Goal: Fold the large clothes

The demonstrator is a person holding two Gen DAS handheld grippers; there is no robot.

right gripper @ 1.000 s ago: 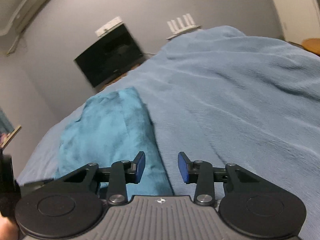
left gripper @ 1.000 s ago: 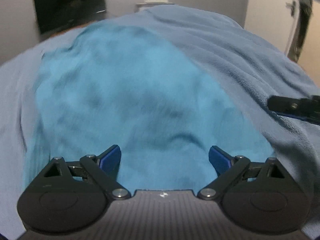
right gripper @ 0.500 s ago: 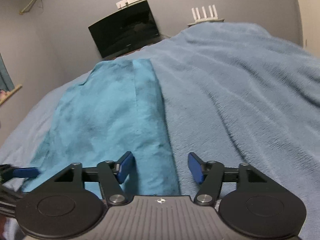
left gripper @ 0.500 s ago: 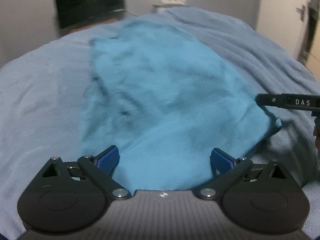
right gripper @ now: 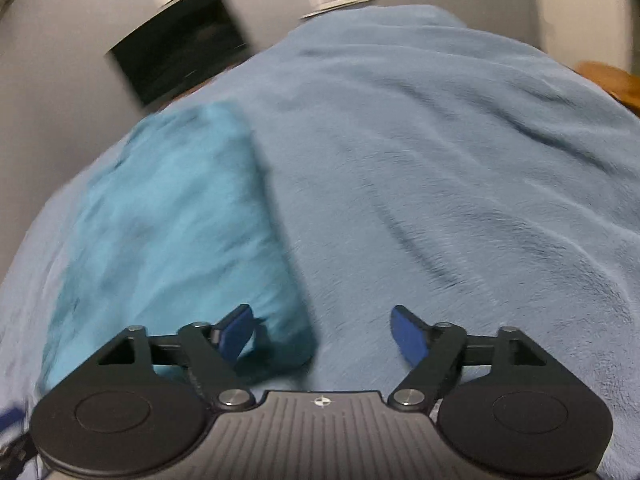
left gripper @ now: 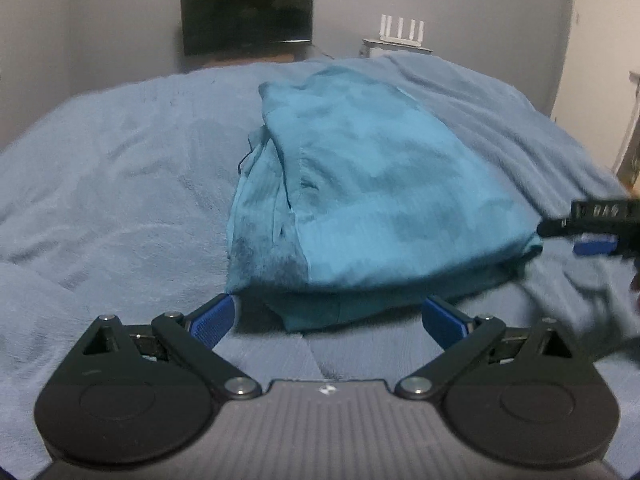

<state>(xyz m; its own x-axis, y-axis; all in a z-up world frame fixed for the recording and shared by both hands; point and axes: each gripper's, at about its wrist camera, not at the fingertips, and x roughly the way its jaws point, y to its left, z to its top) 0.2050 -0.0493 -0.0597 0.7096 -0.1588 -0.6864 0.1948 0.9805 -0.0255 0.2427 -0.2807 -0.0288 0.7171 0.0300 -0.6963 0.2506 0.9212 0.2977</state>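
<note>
Left wrist view: my teal garment [left gripper: 384,200] lies folded on the bed, both tools spread wide and empty.

I see the garment as a layered, roughly rectangular stack resting on the blue-grey fleece blanket [left gripper: 120,200], with loose edges bunched along its left side and its near edge just ahead of my left tool [left gripper: 326,318], whose blue pads stand far apart with nothing between them. My right tool [left gripper: 592,232] shows at the far right, blurred, close to the garment's right corner. From the right wrist view, the garment [right gripper: 172,216] lies to the left, and my right tool [right gripper: 320,332] gapes open, its left pad over the garment's near corner; I can't tell whether it touches. Beyond the bed, a dark screen [left gripper: 246,12] and a white router [left gripper: 400,30] stand by the grey wall.
</note>
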